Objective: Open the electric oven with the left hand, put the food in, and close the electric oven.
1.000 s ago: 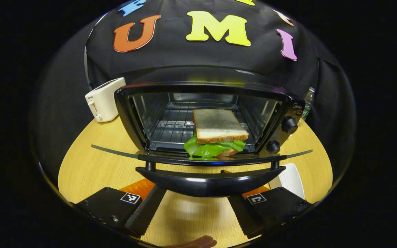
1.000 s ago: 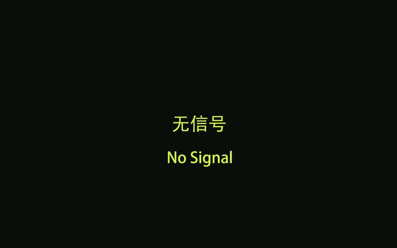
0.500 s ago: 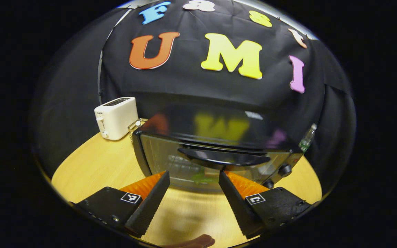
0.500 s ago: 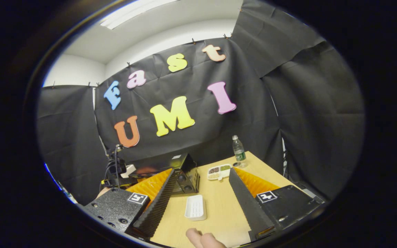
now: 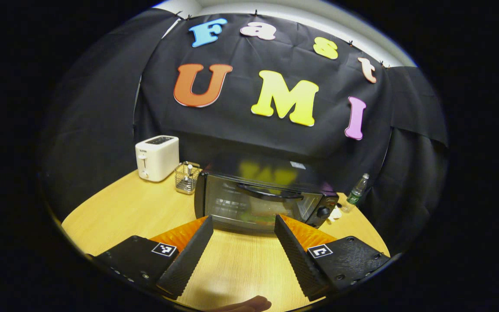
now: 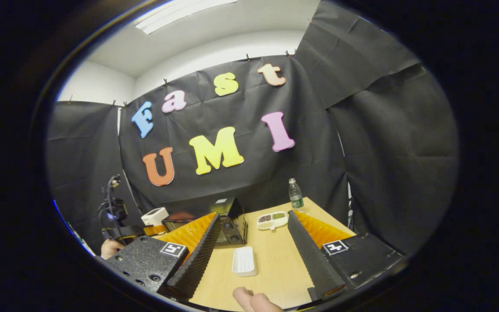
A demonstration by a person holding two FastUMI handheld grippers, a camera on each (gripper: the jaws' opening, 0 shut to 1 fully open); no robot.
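Observation:
The black electric oven [image 5: 258, 203] stands on the wooden table [image 5: 124, 212] with its glass door shut and its curved handle [image 5: 271, 193] free. The sandwich [image 5: 256, 214] shows dimly green through the glass. My left gripper [image 5: 243, 223] is open and held back from the oven front, with nothing between its fingers. In the right gripper view the oven [image 6: 230, 223] is seen from its knob side. My right gripper [image 6: 254, 216] hangs open and empty above the table, to the oven's right.
A white toaster [image 5: 157, 157] and a small wire basket [image 5: 186, 177] stand left of the oven, a water bottle [image 5: 357, 193] to its right. A white empty tray [image 6: 244, 261] and a compartment dish [image 6: 271, 220] lie on the table [image 6: 275, 268].
The oven door went from lying open, sandwich on the rack, to fully shut. My left gripper let the handle go and drew back from the oven. The right gripper barely moved.

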